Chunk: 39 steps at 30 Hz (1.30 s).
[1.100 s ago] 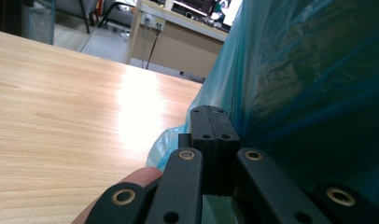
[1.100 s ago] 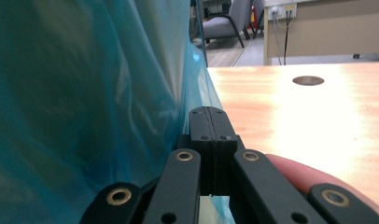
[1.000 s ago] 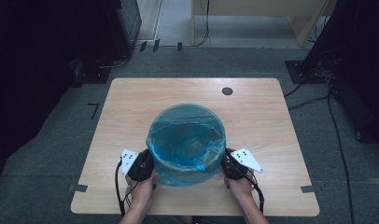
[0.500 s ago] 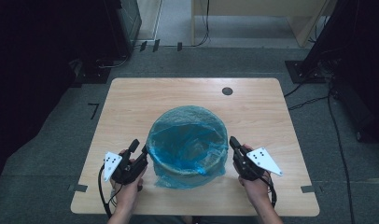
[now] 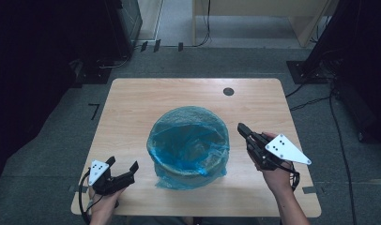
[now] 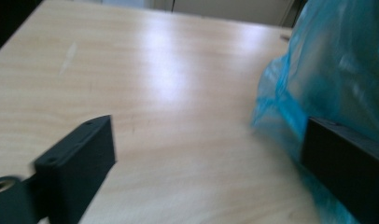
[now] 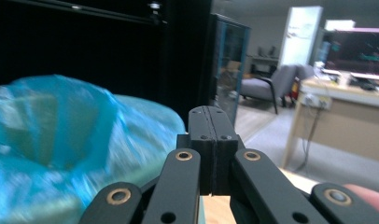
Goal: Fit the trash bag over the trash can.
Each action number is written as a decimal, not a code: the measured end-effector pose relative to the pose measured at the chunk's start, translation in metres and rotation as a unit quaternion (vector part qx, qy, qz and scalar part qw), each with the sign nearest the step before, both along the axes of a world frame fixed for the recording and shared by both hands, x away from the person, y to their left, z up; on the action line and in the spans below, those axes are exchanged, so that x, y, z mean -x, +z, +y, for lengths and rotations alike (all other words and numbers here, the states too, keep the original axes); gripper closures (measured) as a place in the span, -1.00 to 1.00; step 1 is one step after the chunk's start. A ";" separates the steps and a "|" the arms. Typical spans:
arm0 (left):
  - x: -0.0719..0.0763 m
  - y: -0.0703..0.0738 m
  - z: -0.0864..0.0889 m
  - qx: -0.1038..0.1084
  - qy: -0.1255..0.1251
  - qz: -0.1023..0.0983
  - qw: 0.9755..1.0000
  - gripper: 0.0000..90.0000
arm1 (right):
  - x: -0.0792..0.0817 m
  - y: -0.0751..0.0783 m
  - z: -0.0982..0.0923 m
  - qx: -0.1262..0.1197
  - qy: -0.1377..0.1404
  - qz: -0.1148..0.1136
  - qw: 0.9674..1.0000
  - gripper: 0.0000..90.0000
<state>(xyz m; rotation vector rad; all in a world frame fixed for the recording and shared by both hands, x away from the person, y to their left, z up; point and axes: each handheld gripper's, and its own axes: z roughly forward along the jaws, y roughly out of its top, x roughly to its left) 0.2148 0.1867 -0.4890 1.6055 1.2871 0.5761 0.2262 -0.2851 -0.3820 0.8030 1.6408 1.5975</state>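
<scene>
A round bin lined with a blue plastic bag (image 5: pixel 188 145) stands at the middle of the wooden table (image 5: pixel 132 103), the bag's edge folded over the rim and hanging in crumpled folds down the near side. The left gripper (image 5: pixel 123 169) sits low at about eight o'clock from the bin, close to the table's near-left corner and well apart from the bag — its jaws have just been opening and now stand wide, with nothing between them but bare tabletop. In the left gripper view the two black jaws frame the pale wood, and the blue bag (image 6: pixel 337 70) bulges in behind the right-hand one; whether that jaw brushes the plastic I cannot tell. The right gripper (image 5: pixel 241 127) is at about three o'clock from the bin, just beside the bag's rim but not touching it, pointing toward eleven o'clock, the grey three-cornered plate on its back. Its jaws are pressed flat together with nothing between them — in the right gripper view the closed pair (image 7: pixel 212 122) rises in the centre, the blurred blue bag (image 7: pixel 61 130) off to its left and a dark cabinet (image 7: pixel 187 51) behind.
</scene>
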 end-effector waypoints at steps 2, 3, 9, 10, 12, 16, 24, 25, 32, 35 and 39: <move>0.002 -0.002 0.003 -0.023 0.002 0.010 1.000 -1.00 | 0.000 0.009 0.003 0.018 0.016 -0.010 1.000 1.00; 0.004 -0.003 0.005 -0.031 0.005 0.015 0.999 -1.00 | 0.000 0.012 0.005 0.024 0.024 -0.011 0.999 1.00; 0.003 -0.013 0.009 -0.073 0.016 0.049 0.996 -1.00 | -0.001 0.027 0.023 0.071 0.100 -0.028 0.992 1.00; 0.002 -0.014 0.009 -0.078 0.015 0.054 0.995 -1.00 | -0.002 0.030 0.026 0.074 0.110 -0.029 0.991 1.00; 0.001 -0.017 0.008 -0.089 0.013 0.066 0.994 -1.00 | -0.004 0.035 0.029 0.072 0.139 -0.029 0.987 1.00; -0.001 -0.021 0.006 -0.097 0.008 0.078 0.992 -1.00 | -0.009 0.047 0.037 0.085 0.172 -0.033 0.981 1.00; -0.004 -0.026 0.003 -0.110 -0.001 0.092 0.990 -1.00 | -0.018 0.072 0.059 0.140 0.262 -0.026 0.955 1.00; -0.004 -0.027 0.003 -0.112 -0.001 0.092 0.989 -1.00 | -0.019 0.075 0.062 0.150 0.278 -0.025 0.948 1.00; -0.007 -0.030 -0.002 -0.126 -0.011 0.121 0.985 -1.00 | -0.025 0.089 0.089 0.252 0.378 -0.011 0.891 1.00; -0.008 -0.030 -0.004 -0.137 -0.010 0.124 0.983 -1.00 | -0.028 0.094 0.102 0.291 0.404 -0.004 0.867 1.00; -0.008 -0.031 -0.005 -0.141 -0.008 0.125 0.982 -1.00 | -0.033 0.098 0.115 0.322 0.426 0.007 0.845 1.00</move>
